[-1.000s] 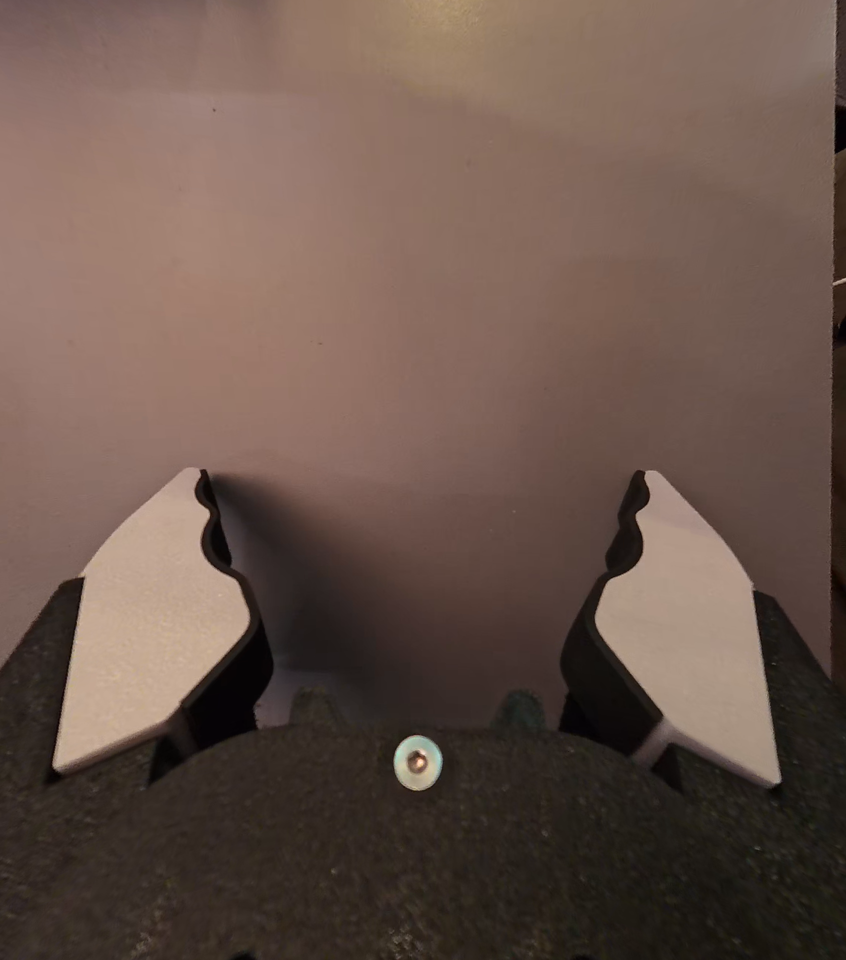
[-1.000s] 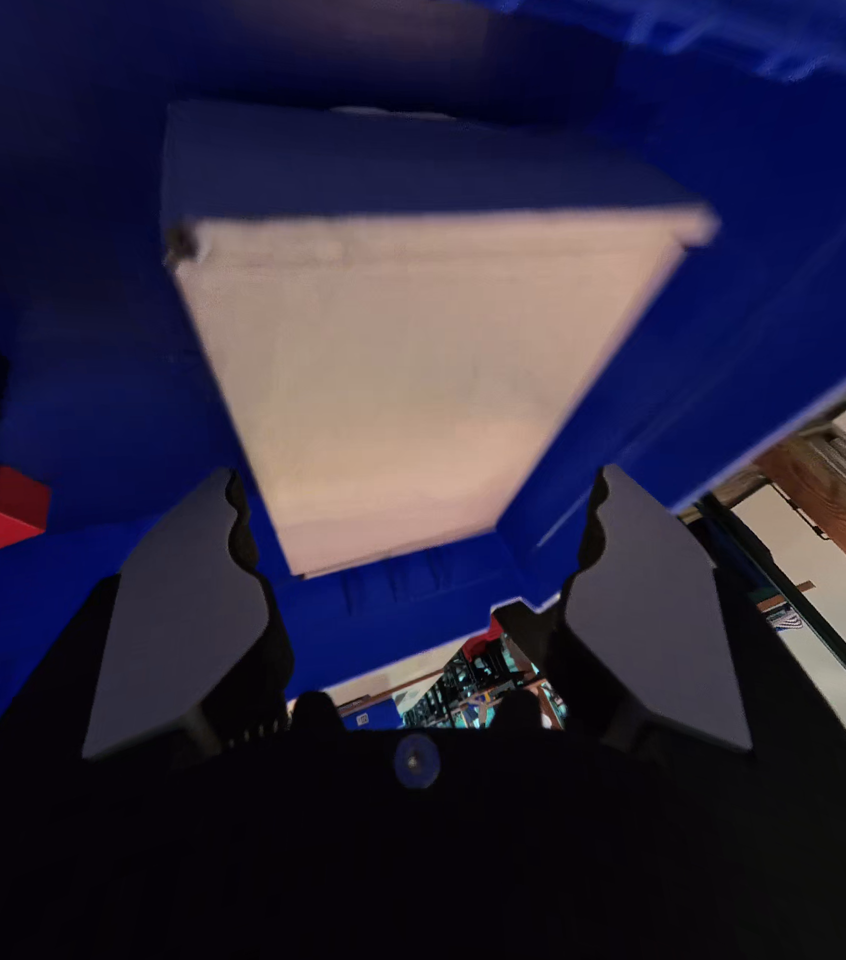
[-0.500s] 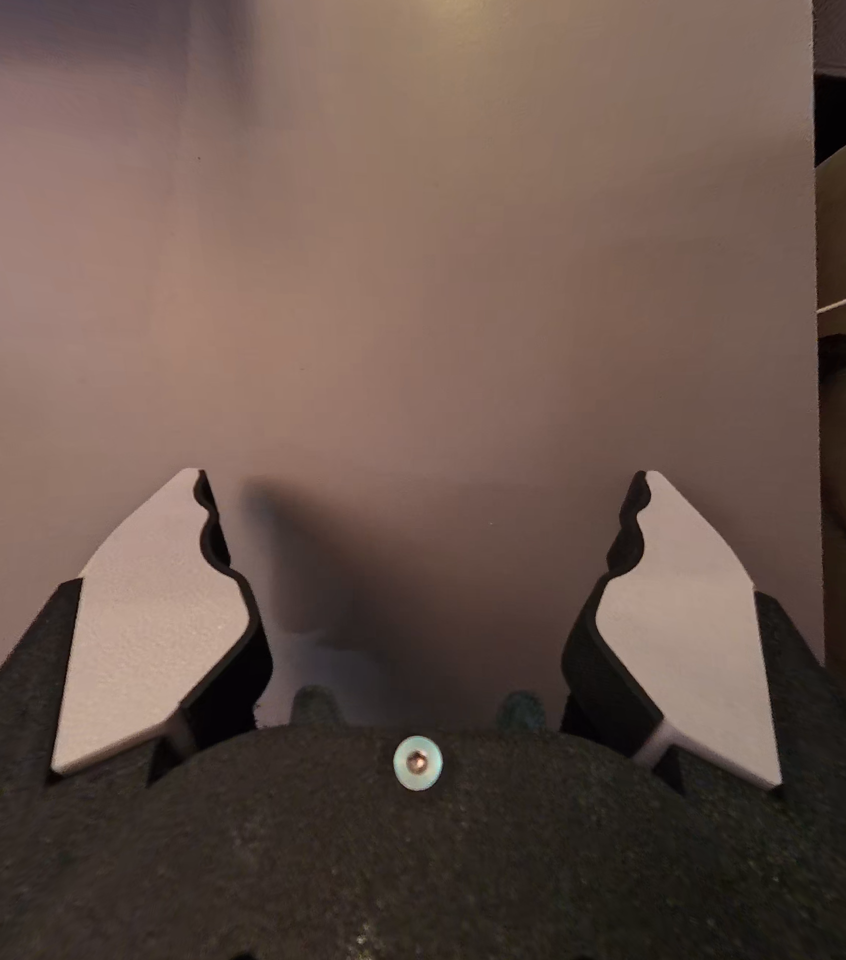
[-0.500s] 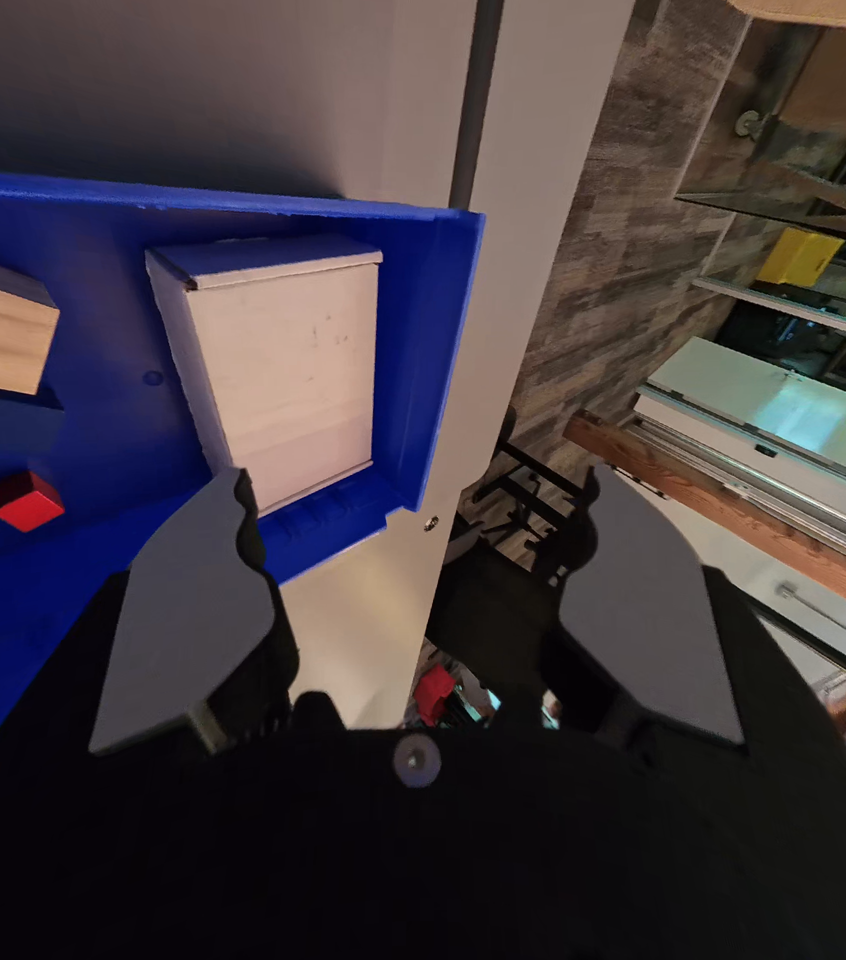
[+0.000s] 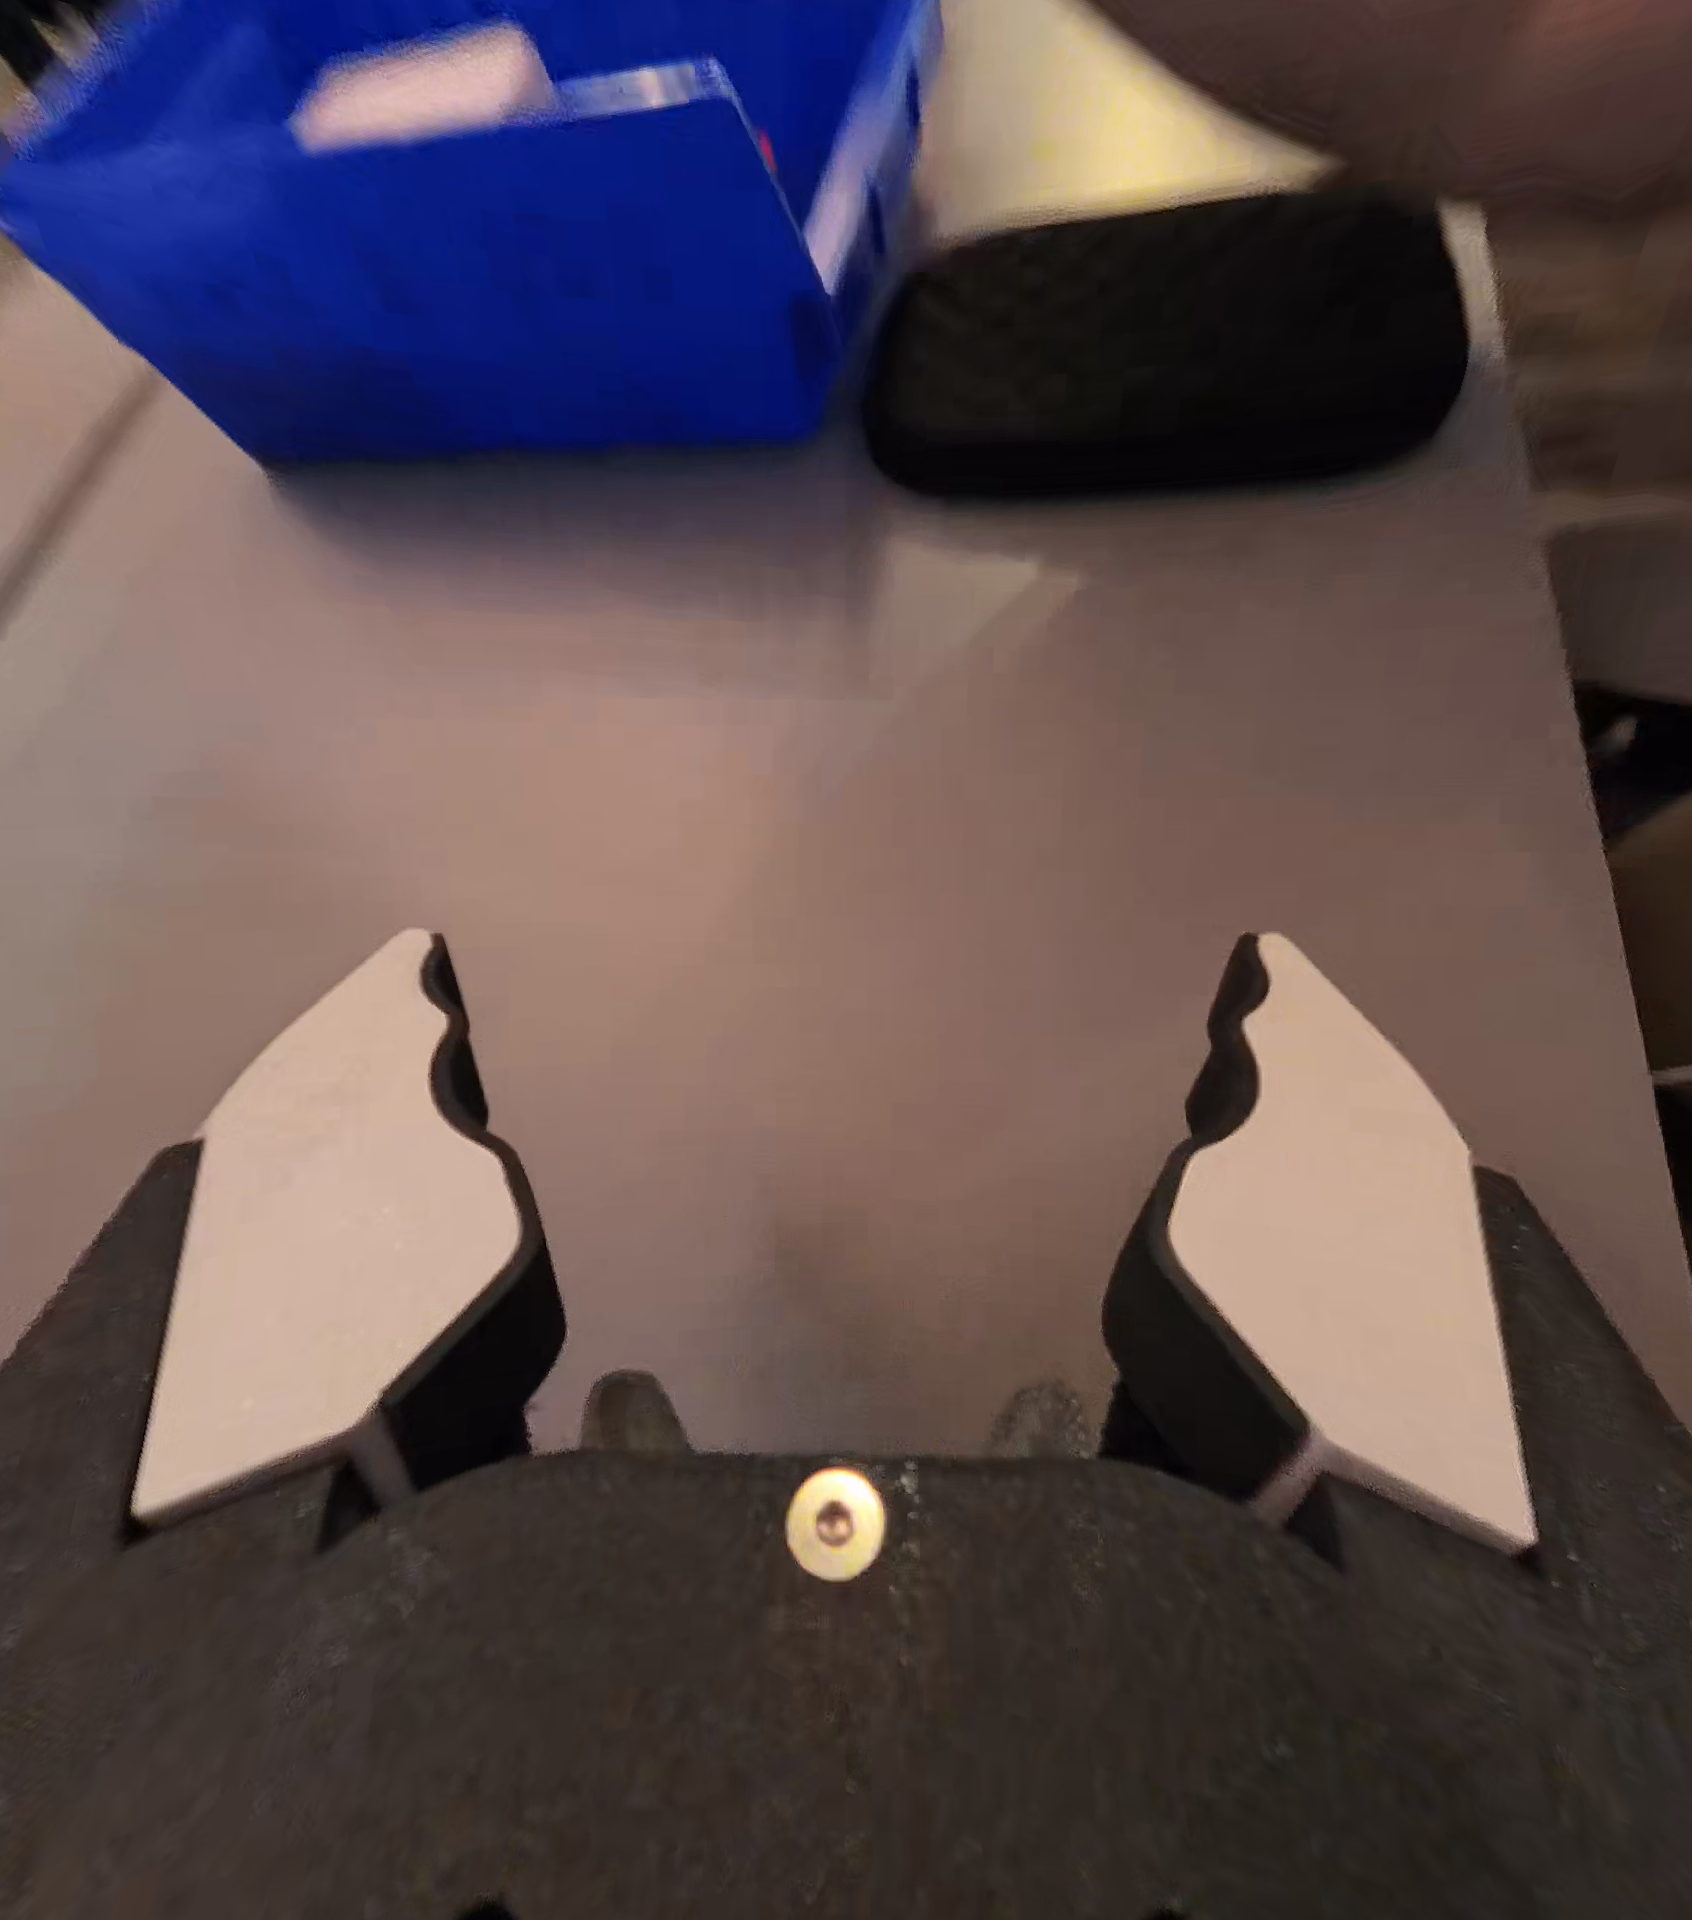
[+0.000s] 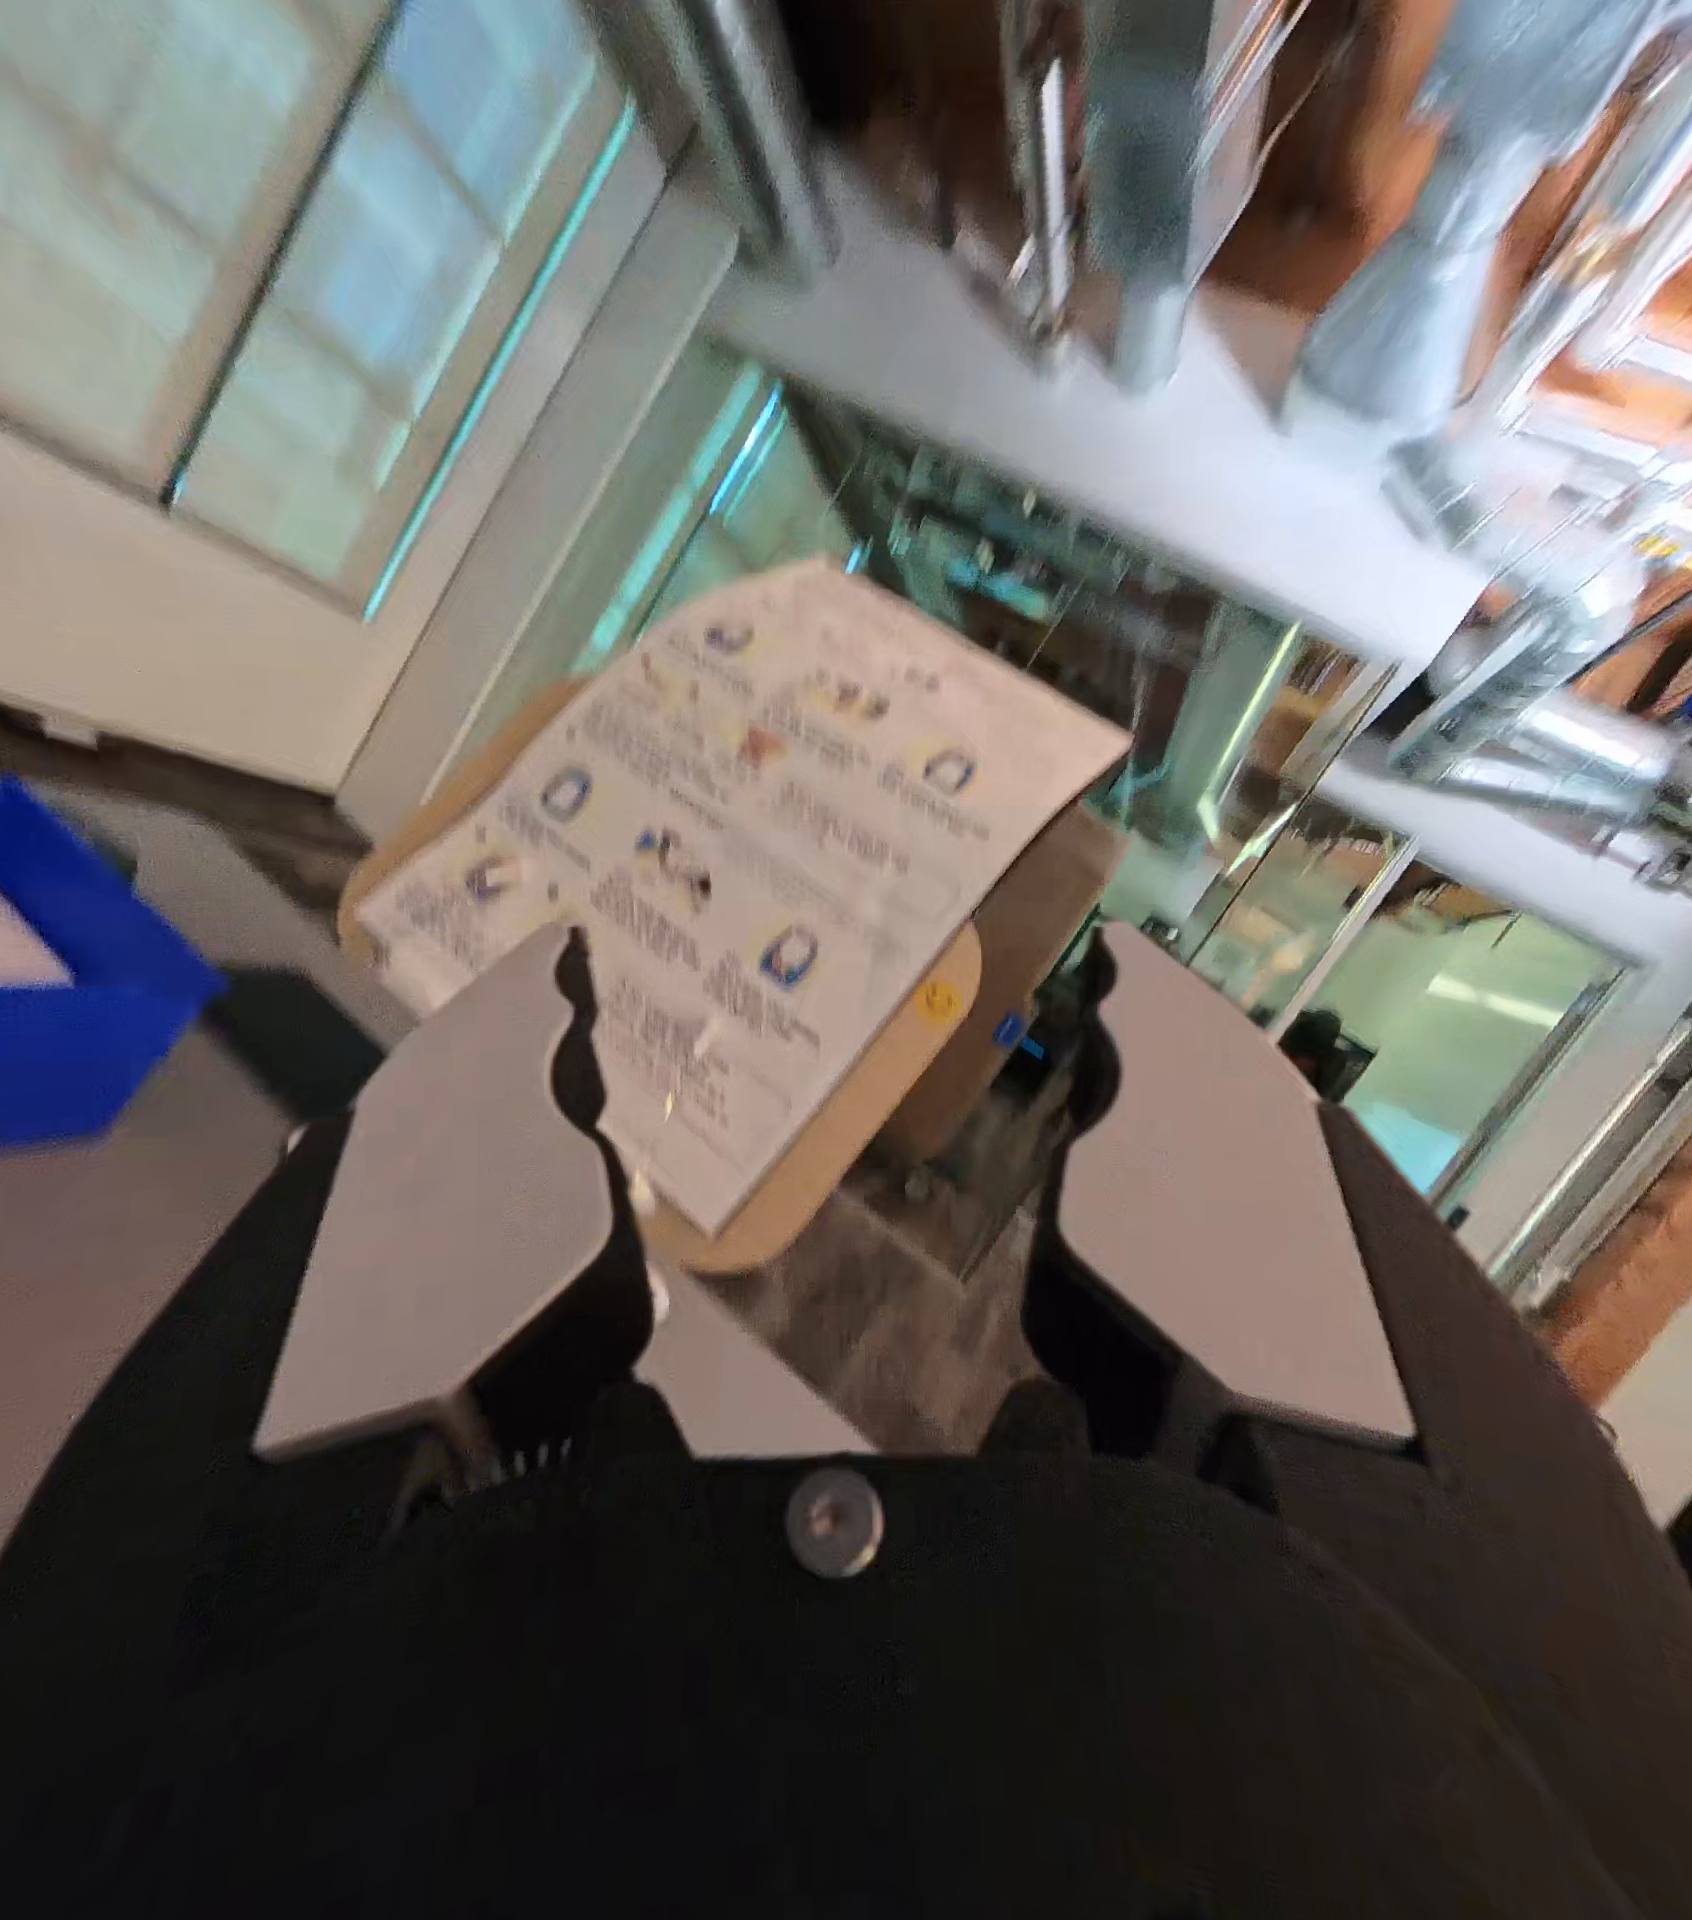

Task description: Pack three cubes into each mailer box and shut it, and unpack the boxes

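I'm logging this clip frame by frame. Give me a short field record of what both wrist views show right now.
left hand-held gripper: open, empty, over bare grey table
right hand-held gripper: open, empty, aimed away from the table
blue bin: far end of table, a pale box inside, blurred
black object: just right of the bin
clipboard with printed sheet: beyond the right fingers
cubes: none identifiable

The left wrist view looks forward and down along its hand-held gripper [image 5: 837,1039], low over the grey surface [image 5: 821,748], toward a blue bin [image 5: 468,270] at the far end. The right wrist view is tilted and aims upward past its own hand-held gripper [image 6: 837,1049] into the room, at a clipboard with a printed sheet [image 6: 748,862] close ahead. Both views are blurred. They share the blue bin [image 6: 21,1039] and the surface [image 6: 42,1299].
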Available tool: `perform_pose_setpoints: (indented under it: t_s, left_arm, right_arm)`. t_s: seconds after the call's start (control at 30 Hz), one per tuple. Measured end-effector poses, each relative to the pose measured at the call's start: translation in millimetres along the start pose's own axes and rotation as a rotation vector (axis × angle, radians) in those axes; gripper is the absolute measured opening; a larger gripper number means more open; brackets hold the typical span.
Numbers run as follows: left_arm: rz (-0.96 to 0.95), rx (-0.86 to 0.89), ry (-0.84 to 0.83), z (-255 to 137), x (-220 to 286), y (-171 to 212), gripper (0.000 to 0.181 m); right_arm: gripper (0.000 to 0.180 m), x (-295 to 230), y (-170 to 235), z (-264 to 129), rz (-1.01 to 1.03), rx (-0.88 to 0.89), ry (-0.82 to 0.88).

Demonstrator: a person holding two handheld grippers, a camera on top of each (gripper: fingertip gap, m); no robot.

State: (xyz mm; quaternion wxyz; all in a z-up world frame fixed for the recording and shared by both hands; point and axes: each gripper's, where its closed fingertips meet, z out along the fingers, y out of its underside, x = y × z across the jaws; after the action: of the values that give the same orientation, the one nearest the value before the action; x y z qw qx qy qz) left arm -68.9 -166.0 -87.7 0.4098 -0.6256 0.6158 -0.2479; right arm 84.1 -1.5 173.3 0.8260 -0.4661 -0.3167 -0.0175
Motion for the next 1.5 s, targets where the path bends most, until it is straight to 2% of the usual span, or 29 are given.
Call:
perform_pose_setpoints:
  t_s: [0.07,0.13,0.2,0.3,0.4,0.47,0.53,0.6,0.63,0.77,0.87,0.93,1.07,1.2,1.27,1.37,1.5]
  left_arm:
    - [-0.019,0.113,-0.041,-12,-9,-16,0.128]
    - [-0.055,0.220,-0.070,-26,-17,-29,0.122]
    - [-0.103,0.314,-0.084,-39,-25,-40,0.121]
    - [-0.151,0.432,-0.099,-60,-34,-52,0.120]
    - [-0.140,0.568,-0.171,-94,-46,-67,0.112]
    - [-0.067,0.640,-0.257,-120,-56,-68,0.102]
    - [0.012,0.653,-0.454,-147,-81,-64,0.093]
    - [0.047,0.520,-0.547,-162,-105,-53,0.084]
    - [0.061,0.397,-0.551,-163,-117,-44,0.086]
    - [0.152,-0.229,-0.610,-171,-184,24,0.094]
    - [0.146,-0.485,-0.469,-165,-212,71,0.086]
    - [0.129,-0.553,-0.377,-156,-225,94,0.085]
    - [0.050,-0.702,-0.268,-142,-254,134,0.099]
    - [-0.001,-0.810,-0.248,-136,-282,153,0.113]
    - [-0.009,-0.843,-0.236,-133,-289,159,0.111]
    - [-0.037,-0.879,-0.191,-127,-291,166,0.121]
    - [-0.065,-0.902,-0.137,-118,-286,177,0.122]
  right_arm:
    - [0.076,-11,-18,10,0.013,0.040,0.027]
    - [0.071,-33,-29,28,0.010,0.014,-0.048]
    - [0.071,-45,-25,41,-0.004,-0.065,-0.059]
    - [0.050,-68,-13,47,0.010,-0.099,-0.123]
    - [0.049,-74,12,46,0.001,-0.181,-0.165]
    - [0.049,-68,18,43,0.013,-0.206,-0.165]
    - [0.048,-62,17,40,0.065,-0.204,-0.173]
    - [0.048,-58,15,36,0.096,-0.195,-0.184]
    - [0.048,-54,16,34,0.093,-0.196,-0.178]
    - [0.054,-45,17,29,0.071,-0.217,-0.172]
    - [0.069,-36,12,29,0.079,-0.200,-0.116]
    - [0.084,-26,5,29,0.072,-0.154,-0.033]
    - [0.088,-15,1,28,0.091,-0.135,0.055]
    - [0.099,1,21,28,-0.003,-0.263,0.197]
    - [0.100,8,34,28,-0.034,-0.338,0.250]
    - [0.100,14,52,28,-0.057,-0.428,0.299]
    - [0.100,11,71,30,-0.074,-0.508,0.289]
